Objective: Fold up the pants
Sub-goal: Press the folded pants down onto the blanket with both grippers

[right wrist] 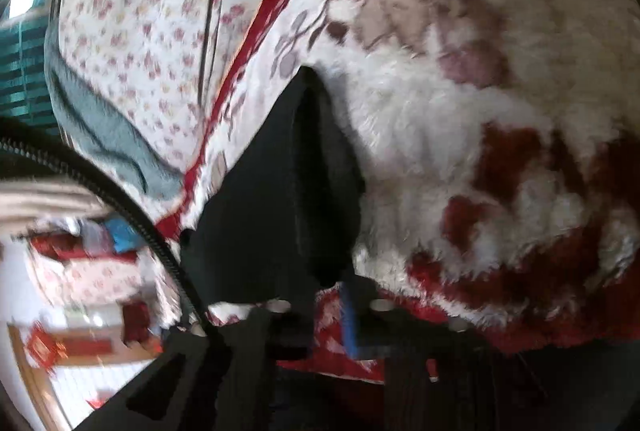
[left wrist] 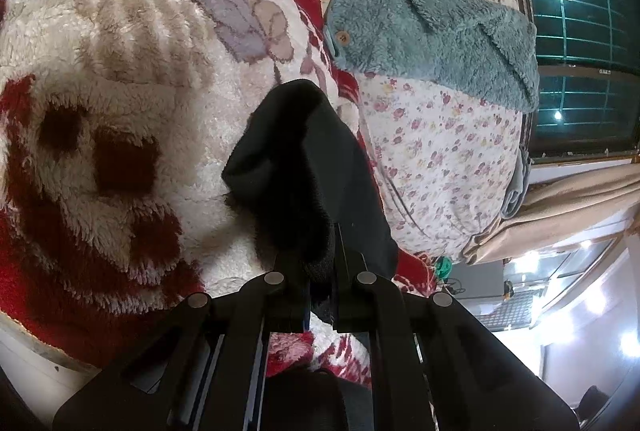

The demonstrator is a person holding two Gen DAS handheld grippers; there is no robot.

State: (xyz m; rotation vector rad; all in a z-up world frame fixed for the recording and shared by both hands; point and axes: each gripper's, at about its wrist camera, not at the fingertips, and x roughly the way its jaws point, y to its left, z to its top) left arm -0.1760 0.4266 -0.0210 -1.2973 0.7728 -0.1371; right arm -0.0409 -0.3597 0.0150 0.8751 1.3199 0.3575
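Left wrist view, left to right. A shaggy blanket [left wrist: 132, 79], white with red and brown patches, fills the left and centre of the frame. At centre the pants [left wrist: 304, 167], black, rise in a bunched fold from the bottom middle. The left gripper [left wrist: 320, 287] is at bottom centre, its jaws drawn narrow and clamped on the black cloth. Right of the pants lies a floral sheet [left wrist: 440, 159]. On it, at upper right, rests a teal fleece garment [left wrist: 432, 31] with round wooden buttons, apart from the pants. At the far right edge stands a window [left wrist: 584, 31] with a green grille; a beige curtain [left wrist: 560, 207] hangs below it.

Right wrist view, left to right; the picture is blurred. The teal garment [right wrist: 100, 135] shows at left, the sheet [right wrist: 152, 31] at upper left. A black ribbed cable [right wrist: 120, 199] crosses the lower left. The pants [right wrist: 288, 191] stand at centre as a dark peaked fold. The blanket [right wrist: 480, 111] fills the right. The right gripper [right wrist: 328, 311] is at bottom centre, jaws closed to a narrow gap; black cloth reaches down to them, but the blur hides whether it is pinched.
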